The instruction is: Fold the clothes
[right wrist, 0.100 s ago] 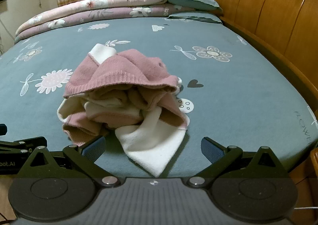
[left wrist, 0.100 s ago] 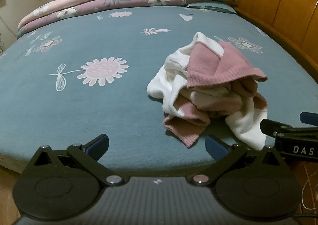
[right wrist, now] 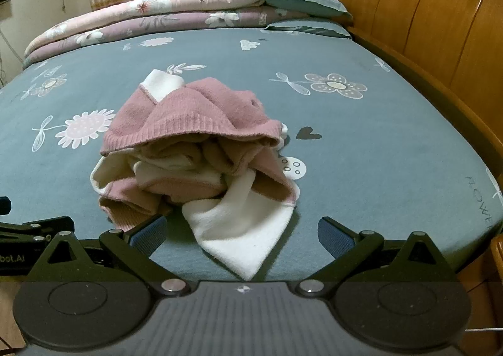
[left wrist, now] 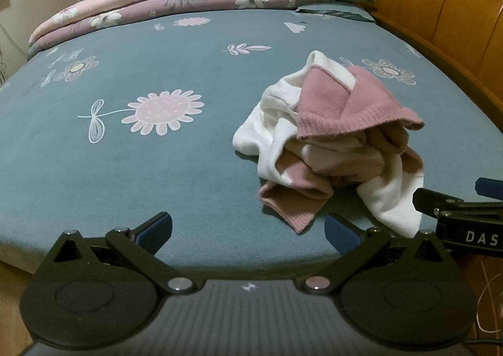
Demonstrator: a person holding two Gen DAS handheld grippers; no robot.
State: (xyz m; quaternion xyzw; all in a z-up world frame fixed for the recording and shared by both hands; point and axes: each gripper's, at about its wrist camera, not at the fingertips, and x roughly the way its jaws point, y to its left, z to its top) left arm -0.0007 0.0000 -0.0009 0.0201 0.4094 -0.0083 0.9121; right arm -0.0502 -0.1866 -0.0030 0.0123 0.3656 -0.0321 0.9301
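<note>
Item: one pink-and-white sweater (right wrist: 198, 164), crumpled in a heap on the bed (right wrist: 377, 148), near its front edge, towards the headboard (right wrist: 440, 25) side. 
My left tongs (left wrist: 248, 231): spread wide, nothing between them, sweater just to their right. 
My right tongs (right wrist: 242, 235): spread wide, a white sleeve tip lying between them, untouched.
</note>
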